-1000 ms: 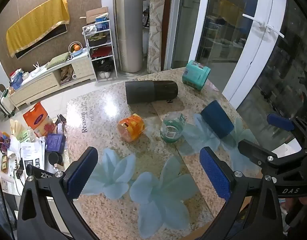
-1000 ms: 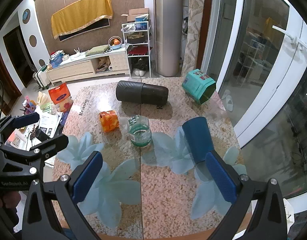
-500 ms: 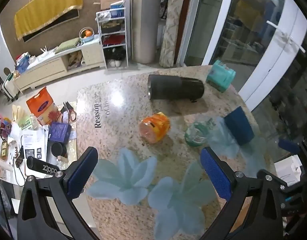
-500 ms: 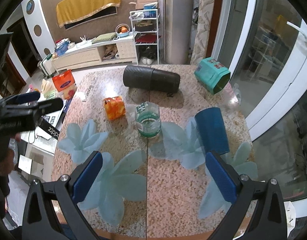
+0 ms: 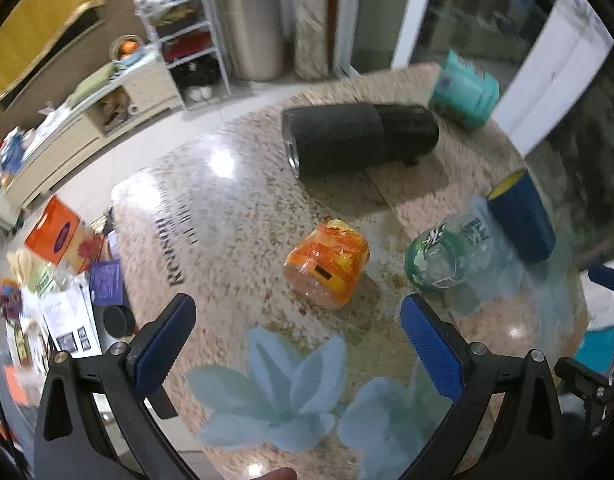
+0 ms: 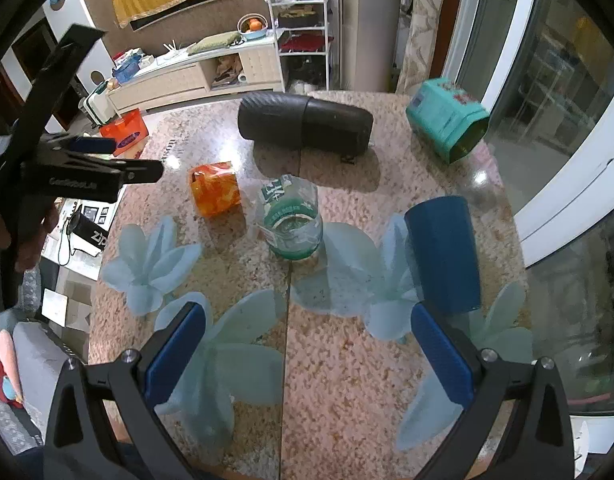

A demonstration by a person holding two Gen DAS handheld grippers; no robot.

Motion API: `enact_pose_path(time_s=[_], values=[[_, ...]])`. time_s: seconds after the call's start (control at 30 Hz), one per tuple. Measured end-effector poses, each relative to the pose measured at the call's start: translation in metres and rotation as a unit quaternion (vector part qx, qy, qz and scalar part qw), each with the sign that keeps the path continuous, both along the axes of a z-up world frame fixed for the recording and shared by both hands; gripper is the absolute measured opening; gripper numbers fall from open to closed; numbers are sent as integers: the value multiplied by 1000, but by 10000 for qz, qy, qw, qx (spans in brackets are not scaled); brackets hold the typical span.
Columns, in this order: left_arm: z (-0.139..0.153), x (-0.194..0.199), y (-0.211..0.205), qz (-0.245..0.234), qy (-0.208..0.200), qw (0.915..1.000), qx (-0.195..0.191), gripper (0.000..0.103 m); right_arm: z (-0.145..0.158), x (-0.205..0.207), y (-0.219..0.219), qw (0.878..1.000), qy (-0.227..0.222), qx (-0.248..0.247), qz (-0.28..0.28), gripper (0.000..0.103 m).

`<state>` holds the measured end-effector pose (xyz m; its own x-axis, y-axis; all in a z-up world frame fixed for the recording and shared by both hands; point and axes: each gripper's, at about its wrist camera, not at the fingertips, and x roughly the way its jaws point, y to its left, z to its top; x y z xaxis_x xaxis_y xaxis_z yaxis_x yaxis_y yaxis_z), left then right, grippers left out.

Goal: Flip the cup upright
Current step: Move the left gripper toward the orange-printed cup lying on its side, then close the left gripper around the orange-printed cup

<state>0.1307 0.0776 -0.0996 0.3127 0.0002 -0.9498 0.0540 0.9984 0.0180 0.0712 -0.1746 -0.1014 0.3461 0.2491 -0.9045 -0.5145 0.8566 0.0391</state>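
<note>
1. the granite table (image 6: 347, 360) fills both my views, speckled stone with pale blue flower decals and a seam running toward me.
2. the long black cylinder (image 6: 305, 126) lies on its side across the far part of the table; in the left view it is blurred.
3. the blue cup (image 6: 443, 254) lies on its side on the right part of the table, just ahead of my right gripper's right finger, its length running away from me. in the left wrist view the same blue cup (image 5: 523, 216) sits at the far right edge, beyond the clear glass.
4. the teal tin (image 6: 447, 122) lies tipped over at the far right corner.
5. the clear glass with a green band (image 6: 293, 220) stands near the middle, well apart from the cup.
6. the orange packet (image 6: 215, 194) sits just left of that glass.
7. my right gripper (image 6: 307, 354) hangs over the near table, tongs spread wide, holding nothing.
8. my left gripper (image 5: 295, 346) is likewise spread wide and empty, facing the orange packet.
</note>
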Motion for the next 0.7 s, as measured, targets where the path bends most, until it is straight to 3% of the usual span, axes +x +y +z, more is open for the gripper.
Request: enact_pose_path(time_s=[0.13, 0.3, 0.47, 0.7], values=[[-21, 20, -9, -471, 457, 9978, 31, 103, -8, 9, 0, 10000, -47, 41, 6, 103], [-45, 38, -19, -1089, 1006, 9887, 201, 103, -25, 19, 4, 9999, 136, 16, 69, 103], [-72, 59, -19, -1238, 1672, 9781, 25, 103, -44, 27, 3, 9995, 321, 19, 65, 103], [-103, 78, -21, -1355, 2102, 9681, 183, 103, -60, 36, -4, 9986, 519, 32, 8, 103]])
